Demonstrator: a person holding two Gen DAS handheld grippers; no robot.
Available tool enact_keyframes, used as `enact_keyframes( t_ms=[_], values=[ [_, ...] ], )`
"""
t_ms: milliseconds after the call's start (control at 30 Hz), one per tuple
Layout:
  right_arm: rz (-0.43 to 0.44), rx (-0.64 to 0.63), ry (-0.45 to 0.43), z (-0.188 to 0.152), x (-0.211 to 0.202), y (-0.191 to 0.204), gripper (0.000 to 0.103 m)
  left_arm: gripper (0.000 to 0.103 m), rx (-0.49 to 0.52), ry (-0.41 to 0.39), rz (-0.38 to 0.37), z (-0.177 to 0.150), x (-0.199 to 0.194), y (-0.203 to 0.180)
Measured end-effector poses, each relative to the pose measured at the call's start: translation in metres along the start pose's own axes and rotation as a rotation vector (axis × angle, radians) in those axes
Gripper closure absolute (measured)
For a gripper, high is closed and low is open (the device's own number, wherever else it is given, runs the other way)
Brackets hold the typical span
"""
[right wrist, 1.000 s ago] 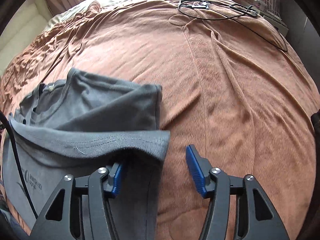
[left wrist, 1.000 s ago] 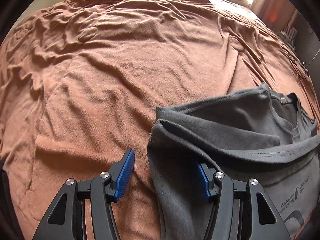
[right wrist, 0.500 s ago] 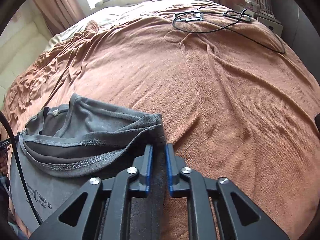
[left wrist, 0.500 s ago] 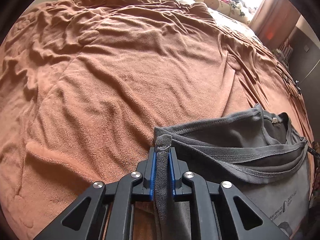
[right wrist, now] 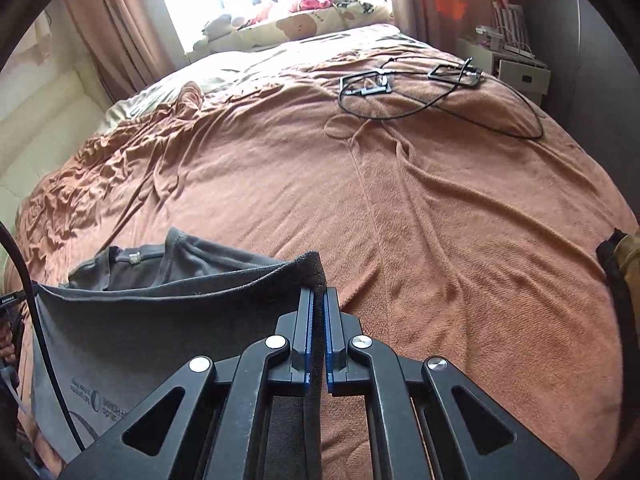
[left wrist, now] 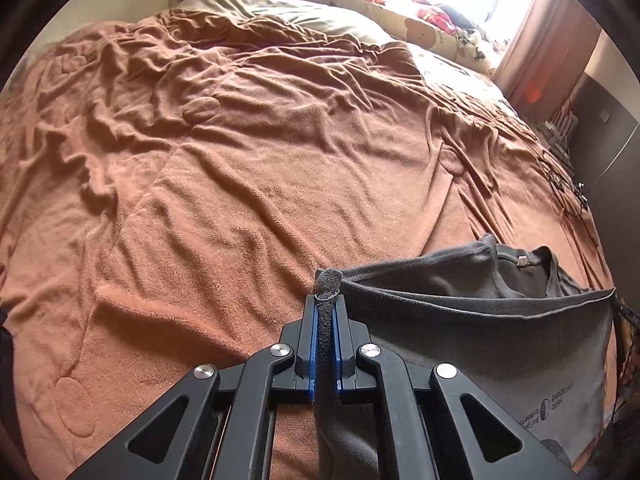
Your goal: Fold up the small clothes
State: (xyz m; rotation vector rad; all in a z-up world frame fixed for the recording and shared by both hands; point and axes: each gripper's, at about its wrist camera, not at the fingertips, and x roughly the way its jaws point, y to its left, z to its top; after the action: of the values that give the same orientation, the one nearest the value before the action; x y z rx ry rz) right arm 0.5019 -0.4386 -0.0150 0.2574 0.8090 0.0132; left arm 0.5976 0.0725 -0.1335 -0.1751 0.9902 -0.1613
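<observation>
Grey jersey, a small shirt (left wrist: 500, 344), is held stretched by its hem above the brown bed cover (left wrist: 260, 200). The left gripper (left wrist: 327, 312) is clenched on one hem corner, the right gripper (right wrist: 318, 312) on the other. The collar end lies ahead of the fingers, apparently resting on the bed; the taut hem runs crosswise between both hands

The left gripper (left wrist: 325, 308) is clamping a corner of the grey shirt (left wrist: 500, 344) — the hem is stretching away to the right of the gripper, lifted off the brown blanket (left wrist: 260, 184). A black cable (left wrist: 568, 192) is lying far right of the shirt.
</observation>
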Motion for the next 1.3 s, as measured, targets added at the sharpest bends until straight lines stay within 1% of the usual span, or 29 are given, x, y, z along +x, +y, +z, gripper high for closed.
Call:
enact_keyframes(
  t_ms=[200,367,533,667,800,933,1100,1200,1300],
  values=[
    [-0.001,-0.005,-0.035,0.009,-0.014,0.003,0.102,0.097,0.006,-0.043,0.006,0.014,-0.016,-0.006],
    [-0.014,0.000,-0.039,0.022,-0.005,0.002,0.102,0.097,0.016,-0.055,0.010,0.031,-0.011,-0.013],
    [-0.029,0.000,-0.025,0.037,0.017,0.002,0.102,0.097,0.015,-0.049,0.033,0.050,0.009,-0.017],
    [-0.040,0.005,0.002,0.048,0.042,0.001,0.102,0.097,0.018,-0.026,0.050,0.062,0.035,-0.019],
    [-0.057,0.001,0.047,0.058,0.072,0.001,0.102,0.097,0.024,0.008,0.065,0.069,0.062,-0.018],
    [-0.074,0.003,0.071,0.063,0.096,0.002,0.102,0.097,0.024,0.038,0.093,0.072,0.085,-0.016],
    [-0.085,0.018,0.081,0.066,0.112,0.003,0.102,0.097,0.032,0.048,0.125,0.073,0.097,-0.015],
    [-0.093,0.031,0.090,0.066,0.121,0.003,0.102,0.097,0.015,0.056,0.155,0.075,0.104,-0.013],
    [-0.107,0.035,0.120,0.068,0.133,0.004,0.102,0.097,0.008,0.077,0.170,0.075,0.110,-0.013]
  ],
)
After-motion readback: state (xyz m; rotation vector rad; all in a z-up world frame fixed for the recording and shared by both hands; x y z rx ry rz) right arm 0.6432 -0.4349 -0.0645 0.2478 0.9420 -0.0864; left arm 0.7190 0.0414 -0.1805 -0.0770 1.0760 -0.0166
